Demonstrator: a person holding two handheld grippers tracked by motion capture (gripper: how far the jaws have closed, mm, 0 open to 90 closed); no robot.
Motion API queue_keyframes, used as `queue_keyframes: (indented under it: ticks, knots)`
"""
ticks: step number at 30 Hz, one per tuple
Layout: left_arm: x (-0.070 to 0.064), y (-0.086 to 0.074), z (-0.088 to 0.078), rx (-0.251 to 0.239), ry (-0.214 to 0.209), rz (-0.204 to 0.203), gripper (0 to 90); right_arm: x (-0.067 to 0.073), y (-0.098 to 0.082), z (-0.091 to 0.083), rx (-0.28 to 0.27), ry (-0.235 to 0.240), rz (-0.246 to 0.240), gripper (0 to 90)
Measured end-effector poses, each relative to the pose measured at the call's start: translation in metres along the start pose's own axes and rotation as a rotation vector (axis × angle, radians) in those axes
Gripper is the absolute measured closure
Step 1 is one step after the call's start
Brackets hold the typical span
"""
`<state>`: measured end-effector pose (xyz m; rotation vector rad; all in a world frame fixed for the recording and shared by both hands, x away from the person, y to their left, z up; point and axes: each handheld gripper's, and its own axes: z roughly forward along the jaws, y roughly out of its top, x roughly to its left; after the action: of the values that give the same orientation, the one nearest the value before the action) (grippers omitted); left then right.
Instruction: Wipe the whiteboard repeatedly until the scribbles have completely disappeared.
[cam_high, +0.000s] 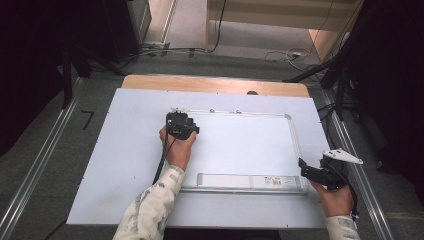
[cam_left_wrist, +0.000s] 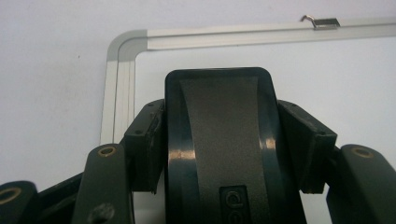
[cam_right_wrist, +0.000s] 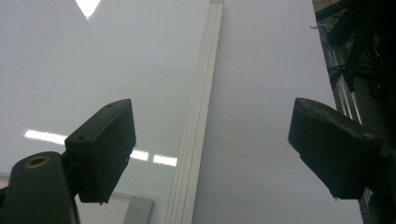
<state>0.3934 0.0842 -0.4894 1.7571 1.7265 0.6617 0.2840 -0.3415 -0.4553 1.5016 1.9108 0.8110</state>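
Eraser (cam_left_wrist: 219, 149) clamped in left claw (cam_left_wrist: 219, 140) — on whiteboard (cam_high: 250, 145) corner; right claw (cam_right_wrist: 210, 154) agape.

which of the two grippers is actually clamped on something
The left gripper, over the whiteboard's far left corner: its pads press on a black eraser. The right gripper, by the board's right edge, has wide, empty jaws.

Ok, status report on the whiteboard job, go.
Left gripper shut on black eraser, at whiteboard far left corner. Right gripper open, empty, over the board's right frame edge. Board surface looks clean, nothing blocking.
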Motion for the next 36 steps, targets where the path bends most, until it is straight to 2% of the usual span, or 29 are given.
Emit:
queue_keyframes:
  ticks: [4,8,20,28,30,36]
  knots:
    - [-0.003,-0.01,-0.008,-0.004,-0.004,0.007,40.2,0.003,0.001,0.001,0.002,0.001,-0.001,13.6]
    - [-0.007,-0.018,-0.015,-0.009,0.012,0.014,40.9,0.003,0.001,0.001,0.003,0.0,-0.006,13.6]
    - [-0.026,-0.035,-0.029,-0.009,-0.015,0.042,40.7,0.006,0.002,0.002,0.005,0.0,-0.01,13.6]
    - [-0.048,-0.031,-0.025,-0.004,-0.03,0.07,40.7,0.007,0.004,0.004,0.005,0.004,-0.015,13.6]
    - [-0.051,-0.027,-0.021,0.001,-0.031,0.081,40.7,0.007,0.004,0.004,0.004,0.006,-0.015,13.6]
    - [-0.052,-0.014,-0.009,0.0,-0.031,0.068,40.8,0.005,0.003,0.002,0.001,0.007,-0.011,13.6]
